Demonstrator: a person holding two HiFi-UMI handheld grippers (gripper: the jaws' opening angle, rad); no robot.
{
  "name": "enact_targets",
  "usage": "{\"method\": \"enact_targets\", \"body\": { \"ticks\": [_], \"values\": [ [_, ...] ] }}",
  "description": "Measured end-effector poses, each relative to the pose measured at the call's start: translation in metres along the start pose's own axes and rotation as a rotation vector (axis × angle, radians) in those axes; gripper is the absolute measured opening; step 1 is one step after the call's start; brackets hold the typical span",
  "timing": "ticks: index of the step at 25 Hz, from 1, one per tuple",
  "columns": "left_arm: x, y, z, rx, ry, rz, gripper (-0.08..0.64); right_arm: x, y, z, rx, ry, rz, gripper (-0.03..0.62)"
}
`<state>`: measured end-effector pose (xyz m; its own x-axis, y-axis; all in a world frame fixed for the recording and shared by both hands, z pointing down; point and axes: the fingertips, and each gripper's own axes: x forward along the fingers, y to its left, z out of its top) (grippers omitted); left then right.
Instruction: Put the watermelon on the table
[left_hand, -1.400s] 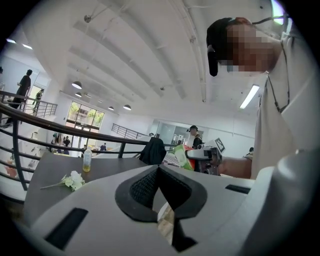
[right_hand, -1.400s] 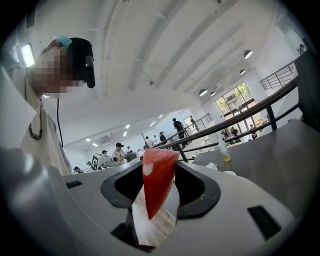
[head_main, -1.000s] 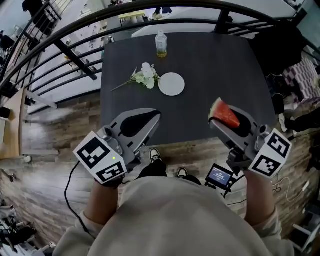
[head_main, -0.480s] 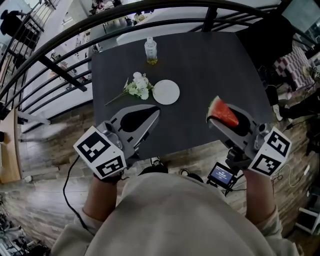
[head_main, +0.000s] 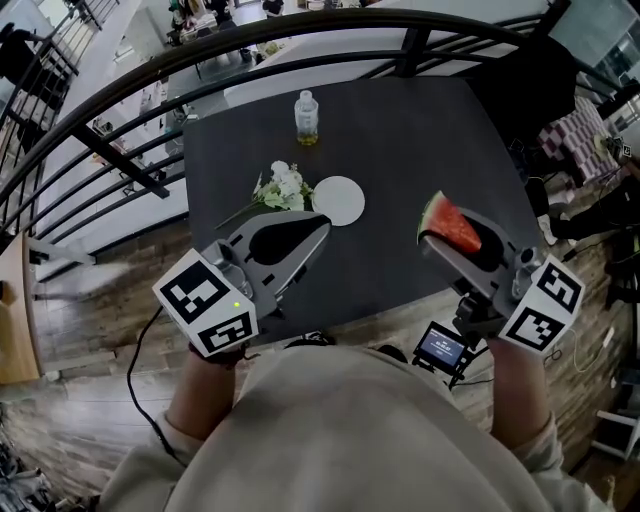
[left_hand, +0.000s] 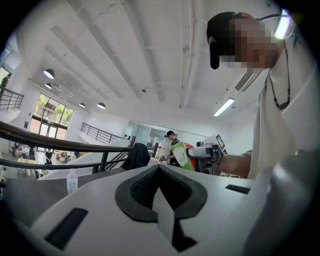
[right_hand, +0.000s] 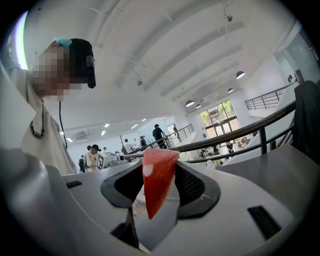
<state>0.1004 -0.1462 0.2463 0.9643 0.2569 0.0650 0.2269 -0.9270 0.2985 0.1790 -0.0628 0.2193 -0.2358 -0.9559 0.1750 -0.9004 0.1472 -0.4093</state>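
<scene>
Right tongs (head_main: 431, 238) clamp the watermelon slice (head_main: 447, 226) at centre right, above the near edge of the desk (head_main: 400, 130); left tongs (head_main: 312, 231) closed, empty. Early release could drop it onto the floor (head_main: 90, 300).

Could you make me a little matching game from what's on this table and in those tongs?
Things:
1 red watermelon wedge
2 round white plate
3 clear plastic bottle
4 left tongs

Places or states:
A near the dark table's far edge
B shut, empty
C clamped in the right tongs
D beside the white flowers

Pairs: 1-C, 2-D, 3-A, 4-B
</scene>
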Motion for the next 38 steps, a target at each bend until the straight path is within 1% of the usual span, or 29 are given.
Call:
{"method": "enact_targets", "body": {
  "ticks": [5,9,12,17,23,27,30,34,38],
  "values": [
    [-0.012,0.010,-0.007,-0.024,-0.006,-0.011,0.005,0.022,0.014,0.000,-0.018,-0.002,0.008,0.199],
    [-0.011,0.018,-0.008,-0.036,-0.006,-0.009,0.005,0.032,0.011,-0.001,-0.022,0.021,0.016,0.199],
    [-0.014,0.024,-0.007,-0.036,-0.008,0.011,0.005,0.036,0.007,0.000,-0.013,0.021,0.032,0.199],
    [-0.024,0.021,-0.006,-0.026,-0.020,0.072,0.005,0.038,0.008,0.001,-0.016,0.023,0.078,0.199],
    [-0.028,0.014,0.002,-0.002,-0.038,0.156,0.005,0.047,0.009,0.007,-0.039,0.041,0.179,0.199],
    [-0.014,0.029,0.013,0.004,-0.046,0.216,0.005,0.059,-0.010,0.026,-0.060,0.052,0.237,0.199],
    [0.001,0.037,0.015,0.000,-0.038,0.251,0.005,0.065,-0.031,0.034,-0.052,0.060,0.269,0.199],
    [0.012,0.034,0.013,0.009,-0.026,0.287,0.005,0.062,-0.042,0.031,-0.011,0.052,0.309,0.199],
    [0.021,0.035,0.018,0.040,-0.046,0.341,0.005,0.060,-0.055,0.028,-0.001,0.044,0.343,0.199]
  ]
}}
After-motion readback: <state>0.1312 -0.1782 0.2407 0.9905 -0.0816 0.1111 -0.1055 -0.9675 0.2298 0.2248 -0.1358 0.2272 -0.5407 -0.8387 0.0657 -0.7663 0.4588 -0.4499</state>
